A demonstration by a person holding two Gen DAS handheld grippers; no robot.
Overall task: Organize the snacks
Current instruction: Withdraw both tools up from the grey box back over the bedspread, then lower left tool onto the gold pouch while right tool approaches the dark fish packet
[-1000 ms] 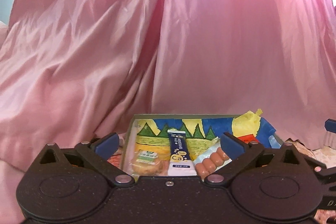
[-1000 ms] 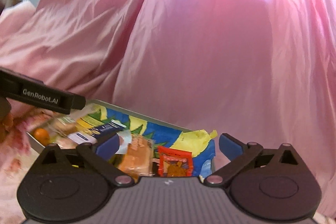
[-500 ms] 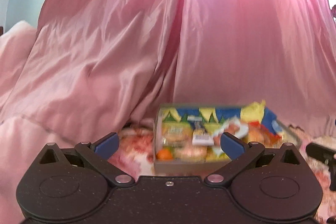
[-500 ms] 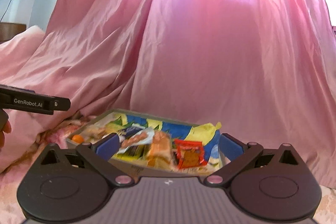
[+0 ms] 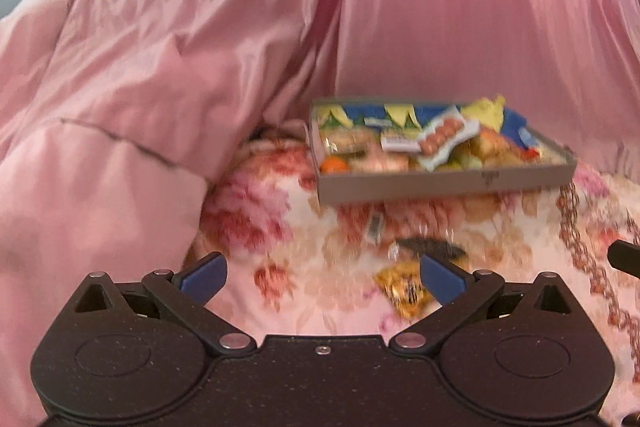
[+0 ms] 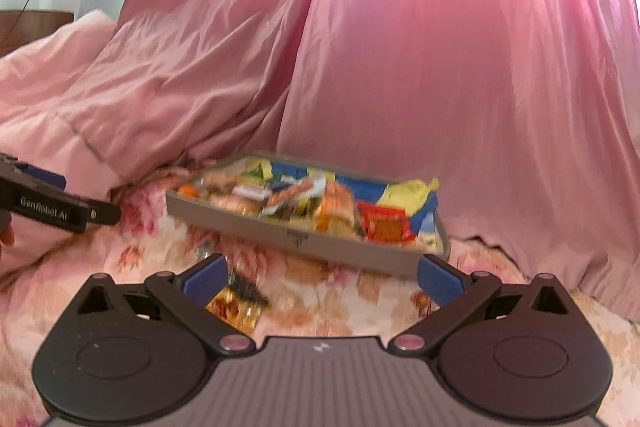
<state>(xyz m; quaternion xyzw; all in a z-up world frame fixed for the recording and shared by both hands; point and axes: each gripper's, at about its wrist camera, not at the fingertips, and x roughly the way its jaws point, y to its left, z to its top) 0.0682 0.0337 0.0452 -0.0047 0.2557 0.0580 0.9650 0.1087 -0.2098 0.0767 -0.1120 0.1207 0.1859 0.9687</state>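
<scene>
A shallow grey box (image 5: 444, 183) (image 6: 280, 233) full of wrapped snacks rests on a floral bedspread; a sausage pack (image 5: 442, 133) lies on top and a red packet (image 6: 386, 225) sits at its right end. A yellow-orange snack packet (image 5: 404, 291) (image 6: 234, 307) and a dark flat wrapper (image 5: 430, 247) lie loose on the bedspread in front of the box. My left gripper (image 5: 322, 277) stands open with nothing between its fingers, well short of the box. My right gripper (image 6: 320, 277) is likewise open and holds nothing. The left gripper's body (image 6: 52, 207) shows at the left edge of the right wrist view.
Pink satin curtains (image 5: 440, 7) (image 6: 440, 47) hang right behind the box. A pink quilt (image 5: 100, 147) (image 6: 60, 107) is heaped on the left. The floral bedspread (image 5: 280, 227) stretches between the grippers and the box. A wooden headboard (image 6: 32, 25) shows far left.
Both grippers have pulled back and risen away from the box, which now looks smaller and farther off. Loose packets on the bedspread have come into view. Both stay open.
</scene>
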